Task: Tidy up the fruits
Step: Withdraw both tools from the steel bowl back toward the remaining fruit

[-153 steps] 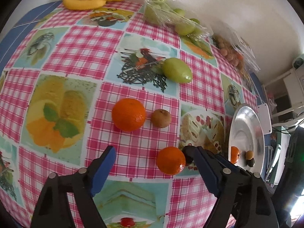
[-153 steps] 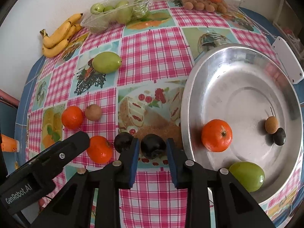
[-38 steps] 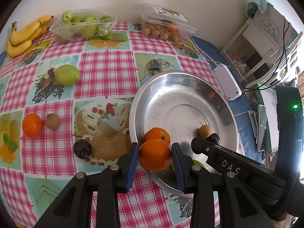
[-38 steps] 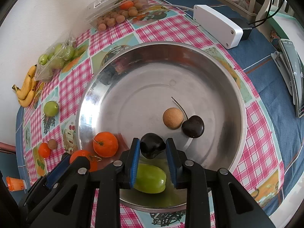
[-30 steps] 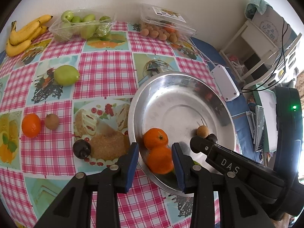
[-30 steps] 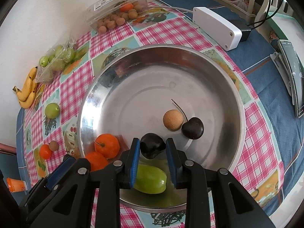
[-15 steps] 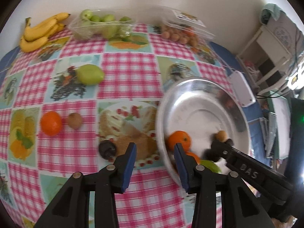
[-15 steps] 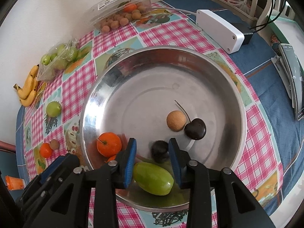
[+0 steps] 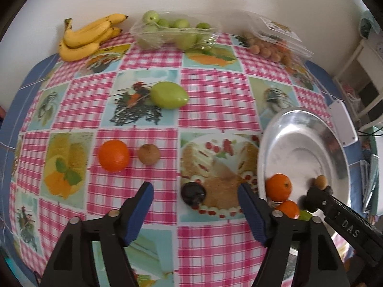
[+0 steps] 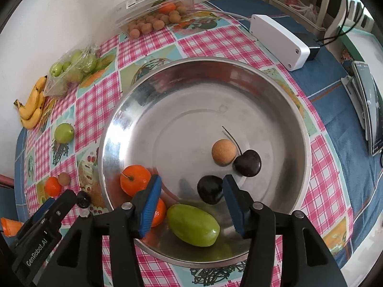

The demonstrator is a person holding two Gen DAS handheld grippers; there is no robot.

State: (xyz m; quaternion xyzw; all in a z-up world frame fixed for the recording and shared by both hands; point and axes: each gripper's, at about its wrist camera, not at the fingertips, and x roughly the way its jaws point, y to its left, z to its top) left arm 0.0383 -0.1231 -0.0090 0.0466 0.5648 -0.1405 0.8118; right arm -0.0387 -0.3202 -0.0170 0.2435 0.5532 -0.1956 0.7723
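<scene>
Both tongs are opening, empty: right tongs (image 10: 191, 189) release a plum (image 10: 210, 189) in the bowl (image 10: 167, 91); left tongs (image 9: 195, 197) next fetch the outside plum (image 9: 193, 193).

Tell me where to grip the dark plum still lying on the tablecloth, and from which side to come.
Take the dark plum across its widest middle, coming straight down from above. It is small, round and sits alone on the tablecloth, clear of the metal bowl. The left claw already hangs over it with jaws opening, so it probably only needs lowering and closing.
</scene>
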